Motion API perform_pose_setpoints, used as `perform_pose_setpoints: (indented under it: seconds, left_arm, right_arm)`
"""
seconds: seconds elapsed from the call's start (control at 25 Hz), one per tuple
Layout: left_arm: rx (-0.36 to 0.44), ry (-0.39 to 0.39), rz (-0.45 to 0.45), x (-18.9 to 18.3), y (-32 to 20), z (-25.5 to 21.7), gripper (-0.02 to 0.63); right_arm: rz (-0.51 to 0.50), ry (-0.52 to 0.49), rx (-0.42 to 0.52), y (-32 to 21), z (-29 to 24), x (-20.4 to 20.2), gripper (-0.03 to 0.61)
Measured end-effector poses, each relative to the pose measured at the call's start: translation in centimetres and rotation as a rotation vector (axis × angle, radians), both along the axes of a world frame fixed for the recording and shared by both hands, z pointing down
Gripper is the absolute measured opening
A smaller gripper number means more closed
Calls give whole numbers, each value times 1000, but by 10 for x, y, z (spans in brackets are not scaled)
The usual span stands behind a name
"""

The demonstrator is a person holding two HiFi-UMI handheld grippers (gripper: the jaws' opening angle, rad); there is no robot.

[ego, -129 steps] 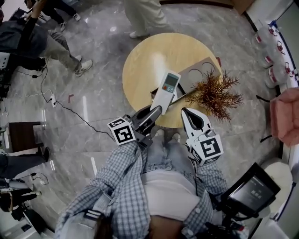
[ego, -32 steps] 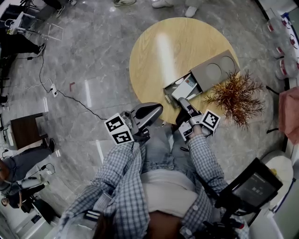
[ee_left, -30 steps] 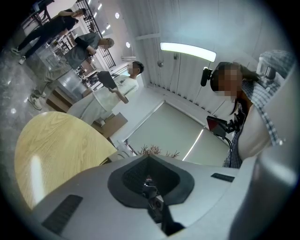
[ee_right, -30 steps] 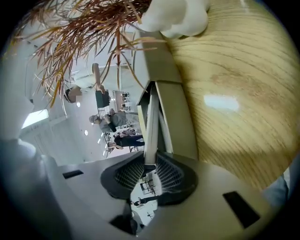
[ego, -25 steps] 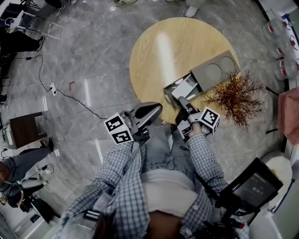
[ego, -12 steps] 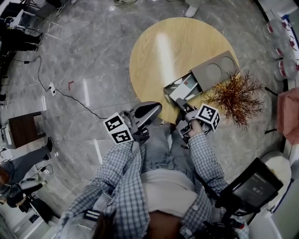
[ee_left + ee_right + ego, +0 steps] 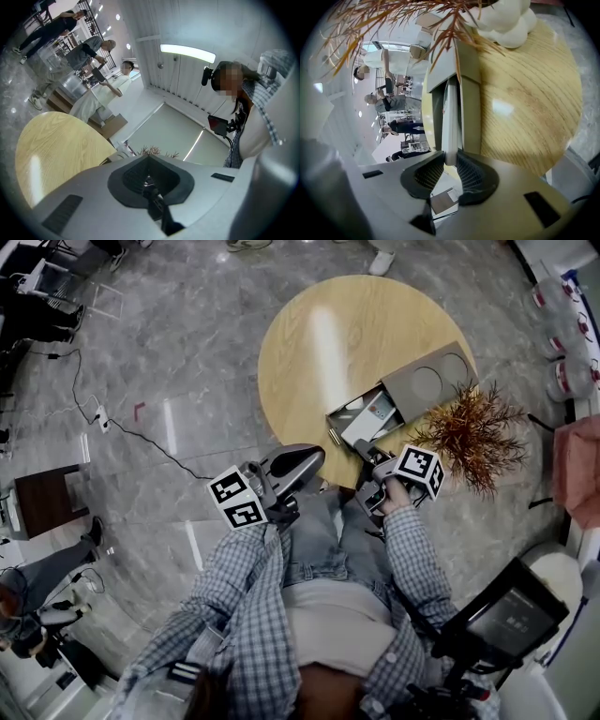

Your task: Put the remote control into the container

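The white remote control lies in the open tray of the grey container on the round wooden table. My right gripper is at the table's near edge, rolled onto its side. In the right gripper view the remote shows edge-on between the container's walls. Its near end sits between the pads of the right gripper, which is shut on it. My left gripper hangs off the table over my lap. Its jaws are shut with nothing in them.
A dried orange plant stands right of the container, in a white vase. Below the table is marble floor with a cable. People stand in the background of the left gripper view. A screen is at lower right.
Five seconds ago the left gripper held the remote above the table; now it lies in the tray. Over the last second the right gripper drew back slightly and rolled sideways. The left stayed still.
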State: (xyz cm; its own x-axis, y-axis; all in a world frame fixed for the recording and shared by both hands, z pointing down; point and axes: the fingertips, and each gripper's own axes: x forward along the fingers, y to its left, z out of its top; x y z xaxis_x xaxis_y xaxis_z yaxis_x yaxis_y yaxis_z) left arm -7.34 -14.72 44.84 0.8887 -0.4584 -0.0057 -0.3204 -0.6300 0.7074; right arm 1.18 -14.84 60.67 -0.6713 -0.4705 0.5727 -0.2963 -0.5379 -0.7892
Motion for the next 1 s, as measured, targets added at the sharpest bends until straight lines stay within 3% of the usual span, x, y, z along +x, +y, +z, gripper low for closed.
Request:
perform_pose_setpoints:
  seconds: [0.32,1.0]
  left_arm:
    - [1,5,-4,0,0,1,8]
    - [2,5,-7,2,0,2,8]
  right_arm:
    - [-89,69,8,9,4,-2,86]
    - [-61,24,31,9,3,-3,86]
